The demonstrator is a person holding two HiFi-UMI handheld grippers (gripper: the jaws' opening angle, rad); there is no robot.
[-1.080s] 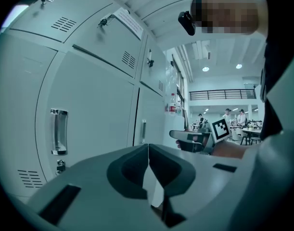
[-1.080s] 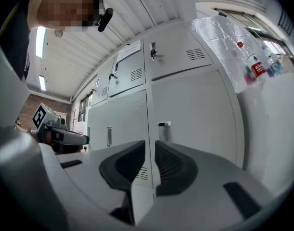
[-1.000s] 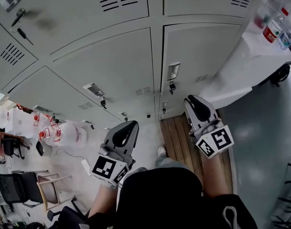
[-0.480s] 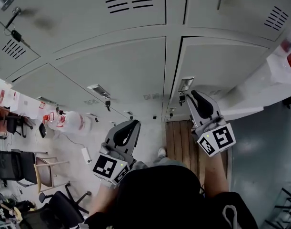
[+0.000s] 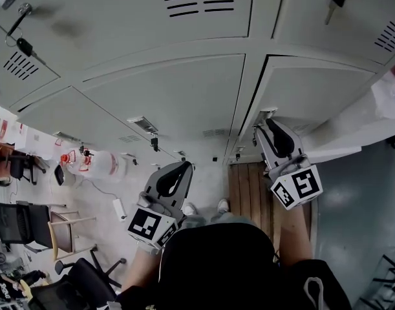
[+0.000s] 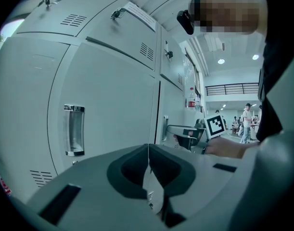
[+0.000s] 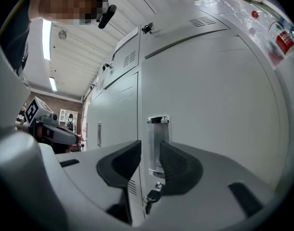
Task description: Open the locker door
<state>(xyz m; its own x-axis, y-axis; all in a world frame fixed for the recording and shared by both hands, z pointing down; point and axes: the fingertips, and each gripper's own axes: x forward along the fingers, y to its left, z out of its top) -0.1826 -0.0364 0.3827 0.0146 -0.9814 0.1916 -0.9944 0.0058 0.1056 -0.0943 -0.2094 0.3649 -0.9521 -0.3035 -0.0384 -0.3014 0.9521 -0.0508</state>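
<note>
The locker door (image 5: 323, 92) I'm after is the right-hand one of the 2 large doors facing me, straight ahead of my right claw (image 5: 268, 126). It is a flat, pale grey metal panel. 1 upright chrome recessed handle (image 7: 158, 146) sits near its left edge, and a key (image 7: 153, 196) hangs in the lock just below that.

The right claw's jaws have just been opening and now stand partly apart. In the right gripper view the handle lines up in the gap between them, with neither pad pressing on it. My left claw (image 5: 178, 172) hangs lower and to the left with its jaws pressed together on nothing.

In the head view the right claw covers most of the handle, so I can't tell whether its tips reach the recess. A dark seam runs along the door's left and top edges, and I can't judge whether the panel sits flush or slightly ajar. A white-draped table (image 5: 352, 131) cuts off the door's lower right corner. In the right gripper view the claw's own body hides the bottom of the door.
</note>
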